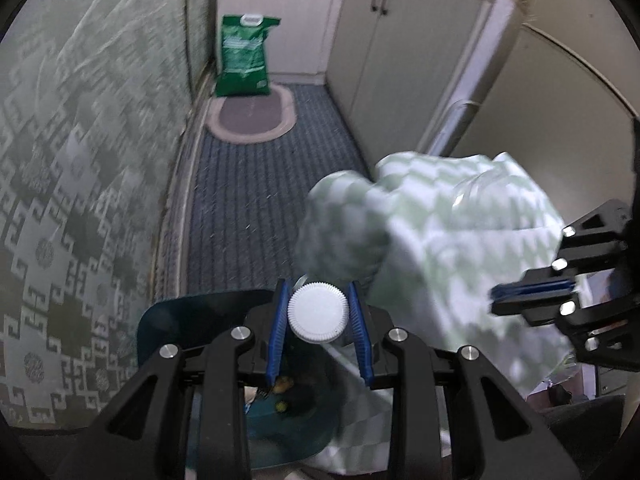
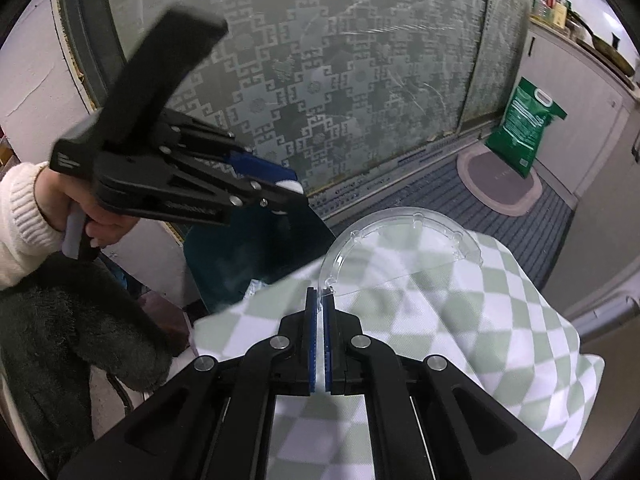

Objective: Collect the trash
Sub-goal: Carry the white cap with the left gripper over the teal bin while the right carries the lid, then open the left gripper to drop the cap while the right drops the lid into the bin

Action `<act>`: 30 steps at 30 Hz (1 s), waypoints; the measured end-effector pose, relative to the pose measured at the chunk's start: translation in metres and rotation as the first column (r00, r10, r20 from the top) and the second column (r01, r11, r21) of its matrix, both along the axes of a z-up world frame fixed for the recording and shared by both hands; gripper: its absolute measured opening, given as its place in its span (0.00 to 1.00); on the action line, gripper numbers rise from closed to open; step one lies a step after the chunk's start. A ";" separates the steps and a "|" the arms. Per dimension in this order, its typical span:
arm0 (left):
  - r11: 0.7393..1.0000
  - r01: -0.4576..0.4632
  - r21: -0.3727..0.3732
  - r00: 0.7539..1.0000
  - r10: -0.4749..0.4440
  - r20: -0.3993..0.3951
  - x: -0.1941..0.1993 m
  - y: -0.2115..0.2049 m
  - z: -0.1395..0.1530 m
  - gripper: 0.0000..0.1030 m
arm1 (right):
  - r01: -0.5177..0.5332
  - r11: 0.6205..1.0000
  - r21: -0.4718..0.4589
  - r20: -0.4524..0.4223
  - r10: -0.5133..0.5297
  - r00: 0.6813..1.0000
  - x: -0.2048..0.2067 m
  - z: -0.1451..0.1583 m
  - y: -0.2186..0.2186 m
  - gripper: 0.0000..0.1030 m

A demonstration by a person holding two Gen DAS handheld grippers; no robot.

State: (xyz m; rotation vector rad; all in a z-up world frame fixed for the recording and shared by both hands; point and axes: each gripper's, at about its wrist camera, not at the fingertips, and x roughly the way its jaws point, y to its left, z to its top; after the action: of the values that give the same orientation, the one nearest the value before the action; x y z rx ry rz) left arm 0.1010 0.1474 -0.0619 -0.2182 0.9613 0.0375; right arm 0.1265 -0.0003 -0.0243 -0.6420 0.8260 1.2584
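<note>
Where striped carpet [image 1: 256, 184] ends — oval mat [image 1: 250, 118], cabinets [image 1: 400, 60].

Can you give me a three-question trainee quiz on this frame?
1. True or false: the left gripper holds a white ribbed cap.
2. What does the right gripper pinch? A) clear plastic lid B) green bag C) oval mat
3. What stands against the far cabinet?

Key: 1 true; 2 A; 3 a green bag, behind the oval mat.
</note>
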 end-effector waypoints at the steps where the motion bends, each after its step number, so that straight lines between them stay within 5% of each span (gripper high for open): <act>1: 1.000 -0.009 0.002 1.000 0.009 -0.015 -0.001 0.005 -0.004 0.31 | -0.005 1.000 0.002 0.000 0.005 1.000 -0.002 0.001 0.004 0.02; 17: 0.995 -0.100 0.018 0.969 0.101 -0.225 -0.015 0.063 -0.065 0.32 | -0.061 0.998 -0.005 -0.063 0.060 0.996 -0.022 0.002 0.060 0.02; 30: 0.991 -0.131 0.019 0.960 0.131 -0.249 -0.025 0.080 -0.072 0.44 | -0.034 0.994 -0.100 -0.133 0.020 0.991 -0.028 -0.023 0.103 0.02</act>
State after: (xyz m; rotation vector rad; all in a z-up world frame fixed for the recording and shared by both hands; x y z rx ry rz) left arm 0.0762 0.2274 -0.1335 -0.2798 1.1969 0.1917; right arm 0.0983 0.1031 -0.0468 -0.6586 0.9984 1.2999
